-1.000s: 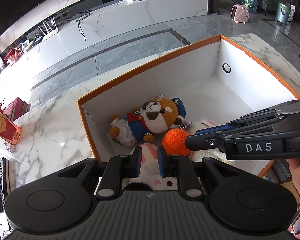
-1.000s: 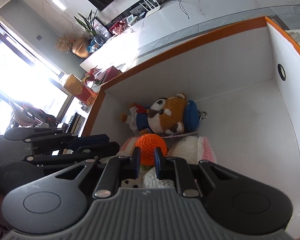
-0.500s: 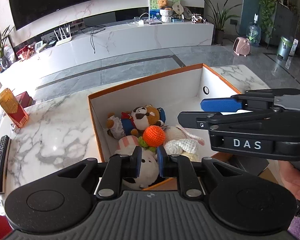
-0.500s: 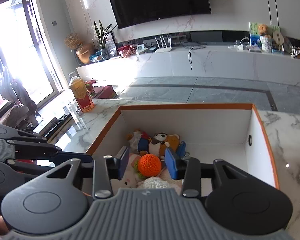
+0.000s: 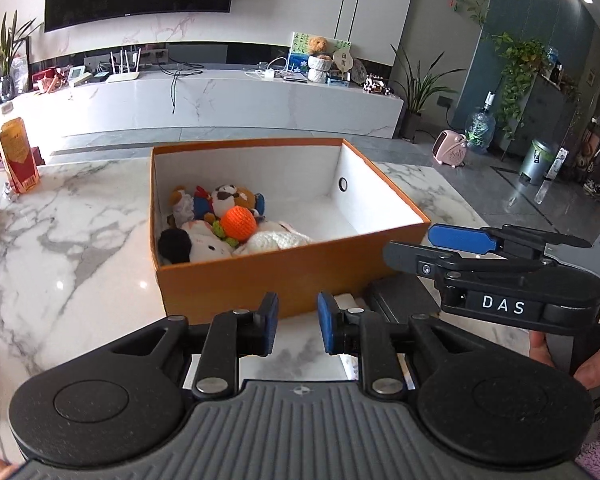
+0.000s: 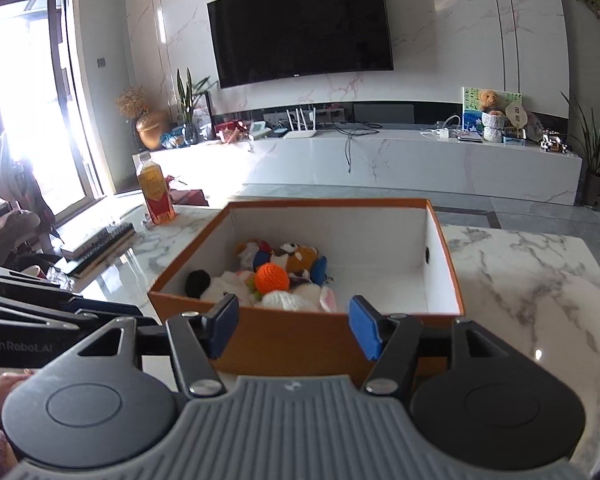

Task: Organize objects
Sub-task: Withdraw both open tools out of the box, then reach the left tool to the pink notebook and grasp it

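I'm holding both grippers just outside the orange box (image 6: pixel 300 344) w/ nothing between the pads: right gripper (image 6: pixel 294 330) jaws have just been opening, now gaping approx halfway; left gripper (image 5: pixel 298 322) jaws have been opening slightly, gap narrow. Orange crochet ball (image 5: pixel 240 223) is sitting inside the box on the plush toys (image 5: pixel 224 204).

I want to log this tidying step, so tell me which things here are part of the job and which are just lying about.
Part of the job:
- orange box
- orange crochet ball
- bear plush
- white plush toys

Lying about:
- drink bottle
- keyboard
- TV
- pink heater
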